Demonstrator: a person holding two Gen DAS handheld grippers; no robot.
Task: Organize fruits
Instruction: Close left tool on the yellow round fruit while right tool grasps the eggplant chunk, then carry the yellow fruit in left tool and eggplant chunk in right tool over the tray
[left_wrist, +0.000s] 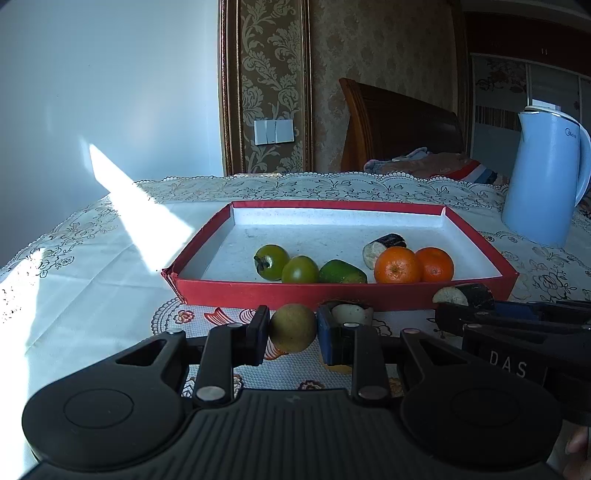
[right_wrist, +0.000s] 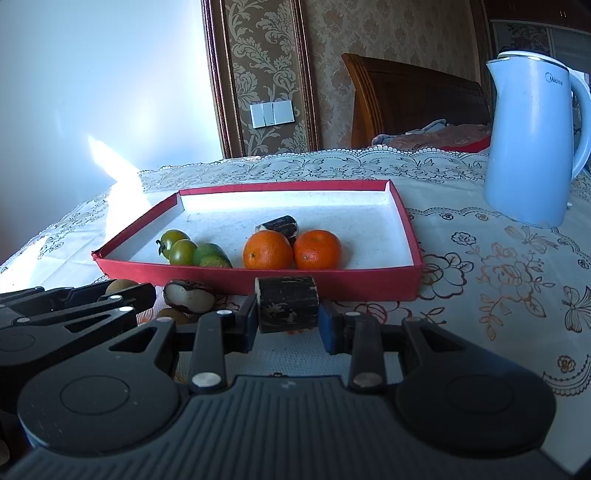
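My left gripper (left_wrist: 291, 328) is shut on a small round brown-green fruit (left_wrist: 291, 326), just short of the red tray's front wall (left_wrist: 343, 293). My right gripper (right_wrist: 288, 314) is shut on a dark cylindrical cane piece (right_wrist: 288, 309), also at the tray's near wall (right_wrist: 258, 282). In the tray lie two green tomatoes (left_wrist: 271, 261) (left_wrist: 300, 269), a green fruit (left_wrist: 341, 272), two oranges (left_wrist: 397, 264) (left_wrist: 435, 264) and another dark cane piece (left_wrist: 384, 247). A half-peeled dark-skinned piece (right_wrist: 188, 295) lies on the table between the grippers.
A pale blue kettle (right_wrist: 532, 140) stands at the back right of the tray. A flowered lace cloth (right_wrist: 498, 277) covers the table. Another small brown fruit (right_wrist: 171, 314) lies near the left gripper's side. A white wall is on the left, with a bed behind the table.
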